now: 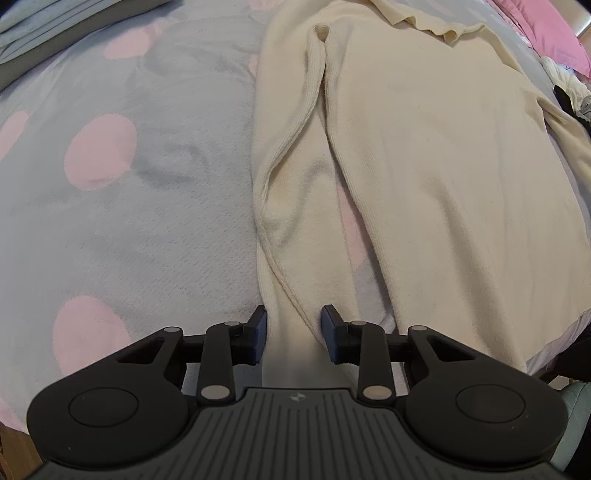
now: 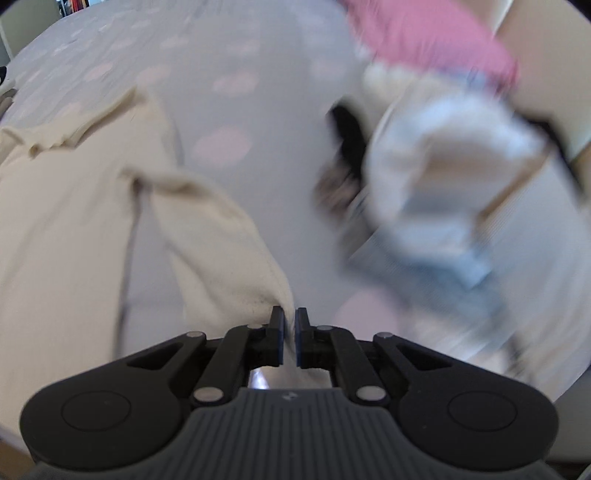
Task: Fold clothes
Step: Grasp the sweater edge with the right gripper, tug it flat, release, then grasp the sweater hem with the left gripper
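Note:
A cream knit sweater (image 1: 424,166) lies spread on the bed, its body to the right in the left wrist view. Its long sleeve (image 1: 288,221) runs down toward me and fills the gap between the pads of my left gripper (image 1: 294,332), which is shut on it. In the right wrist view the sweater (image 2: 55,221) lies at the left. A bunched fold of it (image 2: 221,240) leads into my right gripper (image 2: 290,339), whose jaws are nearly together on the cloth. This view is blurred by motion.
The bed carries a grey cover with pink dots (image 1: 147,221). A pink pillow (image 2: 424,37) lies at the far right, with a blurred heap of white, blue and dark clothes (image 2: 443,177) in front of it. Folded pale blue fabric (image 1: 55,22) sits at the far left.

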`<move>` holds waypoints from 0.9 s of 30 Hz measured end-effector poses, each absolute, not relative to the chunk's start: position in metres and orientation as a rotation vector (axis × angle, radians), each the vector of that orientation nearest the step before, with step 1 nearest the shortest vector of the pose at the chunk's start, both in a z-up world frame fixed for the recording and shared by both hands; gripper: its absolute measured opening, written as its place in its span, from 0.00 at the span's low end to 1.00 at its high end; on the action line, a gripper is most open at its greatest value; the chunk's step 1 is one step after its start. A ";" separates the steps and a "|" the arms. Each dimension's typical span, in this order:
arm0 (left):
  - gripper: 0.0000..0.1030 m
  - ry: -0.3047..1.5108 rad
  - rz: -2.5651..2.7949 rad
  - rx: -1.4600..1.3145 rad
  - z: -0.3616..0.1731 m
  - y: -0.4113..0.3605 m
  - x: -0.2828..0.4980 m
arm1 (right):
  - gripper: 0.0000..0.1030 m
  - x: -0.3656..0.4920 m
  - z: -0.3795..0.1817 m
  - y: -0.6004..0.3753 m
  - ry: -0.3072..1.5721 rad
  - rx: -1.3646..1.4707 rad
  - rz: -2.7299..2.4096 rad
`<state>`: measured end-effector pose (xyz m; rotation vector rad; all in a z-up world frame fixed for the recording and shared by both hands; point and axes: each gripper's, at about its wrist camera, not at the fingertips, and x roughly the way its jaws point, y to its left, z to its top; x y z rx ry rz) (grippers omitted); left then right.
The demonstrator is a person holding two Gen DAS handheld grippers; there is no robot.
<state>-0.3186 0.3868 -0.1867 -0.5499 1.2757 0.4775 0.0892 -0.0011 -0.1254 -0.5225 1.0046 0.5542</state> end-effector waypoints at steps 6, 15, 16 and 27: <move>0.28 1.273 0.479 -0.551 -0.187 0.385 -0.321 | 0.06 0.090 -0.095 0.007 0.627 -0.733 0.494; 0.25 1.270 0.478 -0.561 -0.188 0.382 -0.324 | 0.07 0.070 -0.176 0.005 0.793 -0.833 0.554; 0.22 1.268 0.475 -0.566 -0.187 0.382 -0.324 | 0.07 0.071 -0.178 0.001 0.836 -0.795 0.563; 0.05 1.246 0.488 -0.596 -0.184 0.381 -0.333 | 0.47 0.077 -0.168 -0.033 1.085 -0.229 0.664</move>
